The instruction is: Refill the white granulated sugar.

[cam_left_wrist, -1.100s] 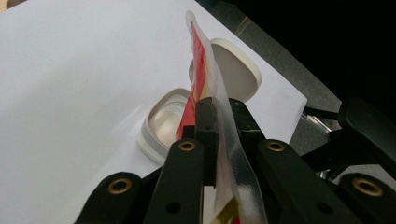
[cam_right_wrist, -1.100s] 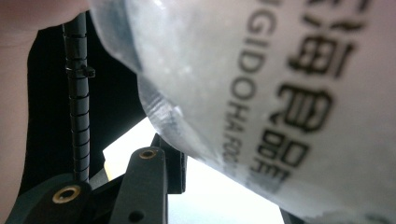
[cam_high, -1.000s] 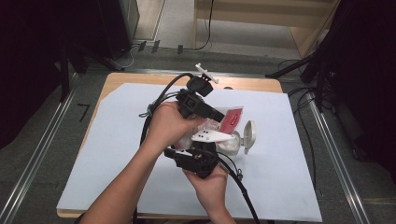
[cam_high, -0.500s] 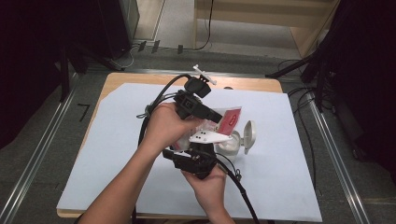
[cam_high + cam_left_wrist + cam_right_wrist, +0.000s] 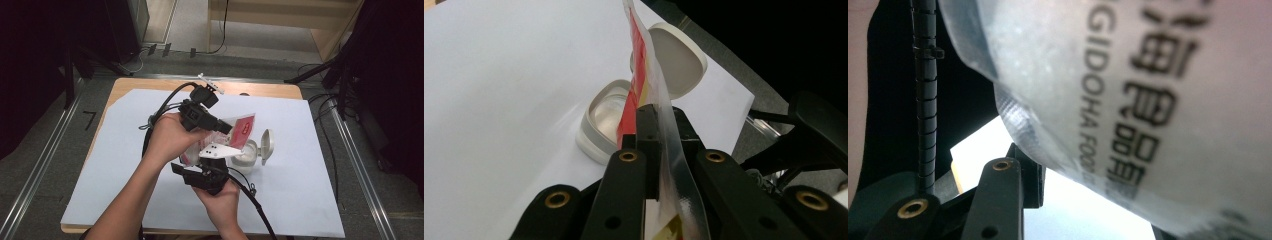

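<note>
Pouch (image 5: 240, 131) of clear plastic with a red label, held tilted just above the open white container (image 5: 247, 152), lower end toward its mouth, with the hinged lid (image 5: 267, 145) standing up on the far side of the container. Clamped tight at one edge by the left gripper (image 5: 227, 129), film pinched flat between both jaws (plain to see in the left gripper view, with the container just beyond the jaw tips). Right gripper (image 5: 214, 159) coming up from the near side of the container, against the pouch's other end; impossible to tell whether gripping or merely resting there, with printed film pressed close to that camera and just one jaw in sight. Likely trouble from here: slipping of the thin film out of the left clamp under a tug, dropping the pouch onto or beside the container. Tearing or tipping too fast, and contents spilled past the rim onto the white sheet (image 5: 125, 175) around the container. Swinging low, and a knock to the upright lid or to the light container itself, nudging it out from under the pouch. Pulling unevenly with an uncertain right-hand hold, and a twist in the film away from the container's mouth. Best judged a matter of keeping the opening squarely above the container.
</note>
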